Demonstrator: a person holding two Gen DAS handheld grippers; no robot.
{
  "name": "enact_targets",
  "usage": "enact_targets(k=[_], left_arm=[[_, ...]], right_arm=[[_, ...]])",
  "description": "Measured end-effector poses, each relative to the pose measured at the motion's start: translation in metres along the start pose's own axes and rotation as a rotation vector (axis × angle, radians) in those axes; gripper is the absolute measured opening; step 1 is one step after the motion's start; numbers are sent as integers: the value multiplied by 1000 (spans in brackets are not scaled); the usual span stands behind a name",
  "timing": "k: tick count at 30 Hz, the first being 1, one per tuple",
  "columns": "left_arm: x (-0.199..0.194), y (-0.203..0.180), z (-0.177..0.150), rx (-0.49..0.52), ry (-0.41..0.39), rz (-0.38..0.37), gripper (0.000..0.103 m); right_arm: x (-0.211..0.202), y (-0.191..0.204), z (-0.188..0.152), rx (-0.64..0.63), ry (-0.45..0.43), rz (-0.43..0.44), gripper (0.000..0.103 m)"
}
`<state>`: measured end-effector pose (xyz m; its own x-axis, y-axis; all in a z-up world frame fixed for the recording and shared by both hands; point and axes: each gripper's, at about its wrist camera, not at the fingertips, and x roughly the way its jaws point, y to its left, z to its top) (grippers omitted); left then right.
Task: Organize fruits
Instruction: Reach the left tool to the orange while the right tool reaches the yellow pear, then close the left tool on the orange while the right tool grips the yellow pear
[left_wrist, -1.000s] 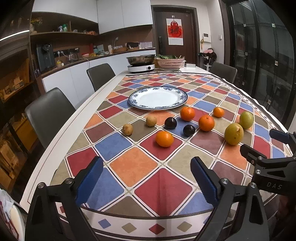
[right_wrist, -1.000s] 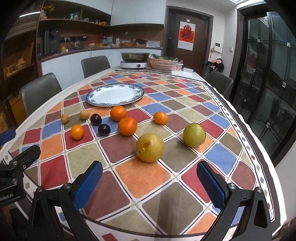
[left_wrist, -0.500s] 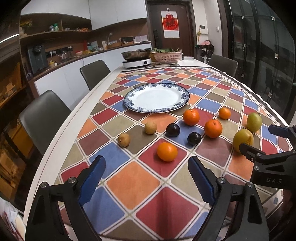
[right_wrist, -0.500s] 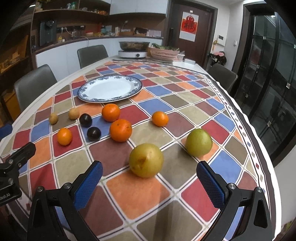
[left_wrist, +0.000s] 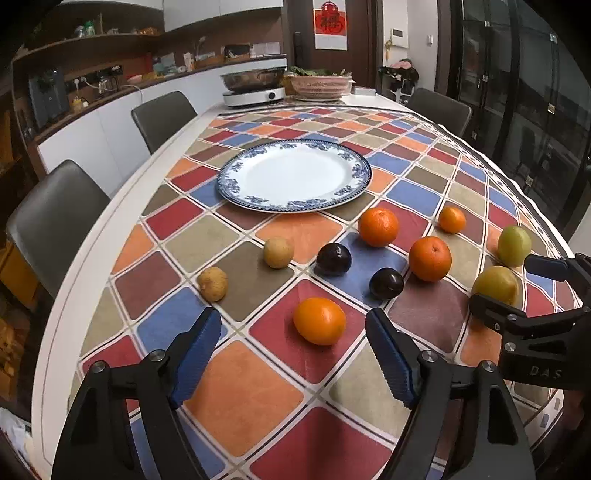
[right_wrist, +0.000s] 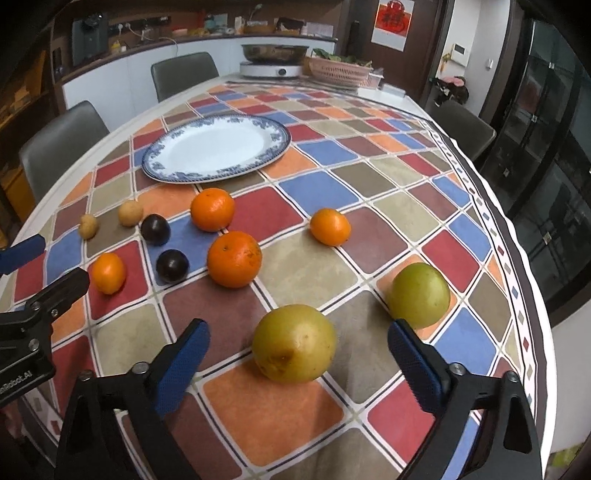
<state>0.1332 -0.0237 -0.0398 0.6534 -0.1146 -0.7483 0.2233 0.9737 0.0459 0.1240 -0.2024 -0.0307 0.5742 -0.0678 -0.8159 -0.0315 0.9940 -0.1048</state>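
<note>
An empty blue-rimmed white plate (left_wrist: 236, 192) (right_wrist: 155, 170) sits mid-table. Before it lie several fruits: oranges, two dark plums (left_wrist: 333, 259), two small brown fruits (left_wrist: 212, 283) and two yellow-green ones. My left gripper (left_wrist: 293, 354) is open, just short of a small orange (left_wrist: 320, 320). My right gripper (right_wrist: 298, 363) is open, its fingers either side of a yellow-green fruit (right_wrist: 294, 343); a greener one (right_wrist: 420, 295) lies to its right. The right gripper also shows in the left wrist view (left_wrist: 517, 284).
The table wears a coloured checked cloth (left_wrist: 258, 398). Grey chairs (left_wrist: 51, 221) stand along the left side, one more at the far right (right_wrist: 461, 125). An induction cooker with a pan (left_wrist: 255, 88) and a pink basket (left_wrist: 319, 86) stand at the far end.
Both grippers have moved forward and lower toward the fruit. The small orange now lies close before the left fingers, the yellow-green fruit between the right fingers. No fruit has moved.
</note>
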Motion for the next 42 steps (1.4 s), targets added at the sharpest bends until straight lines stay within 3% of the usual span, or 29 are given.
enact_targets(k=[10, 24, 29, 42], left_arm=[[33, 1, -2, -22, 105, -45, 60], [42, -6, 0, 0, 128, -65, 38], [43, -8, 0, 2, 130, -57, 37], [35, -7, 4, 12, 103, -43, 37]], right_arm=[[19, 1, -1, 9, 71, 12, 80], [27, 1, -5, 26, 101, 62, 58], [27, -2, -4, 31, 95, 53, 50], [26, -3, -3, 31, 88, 61, 50]])
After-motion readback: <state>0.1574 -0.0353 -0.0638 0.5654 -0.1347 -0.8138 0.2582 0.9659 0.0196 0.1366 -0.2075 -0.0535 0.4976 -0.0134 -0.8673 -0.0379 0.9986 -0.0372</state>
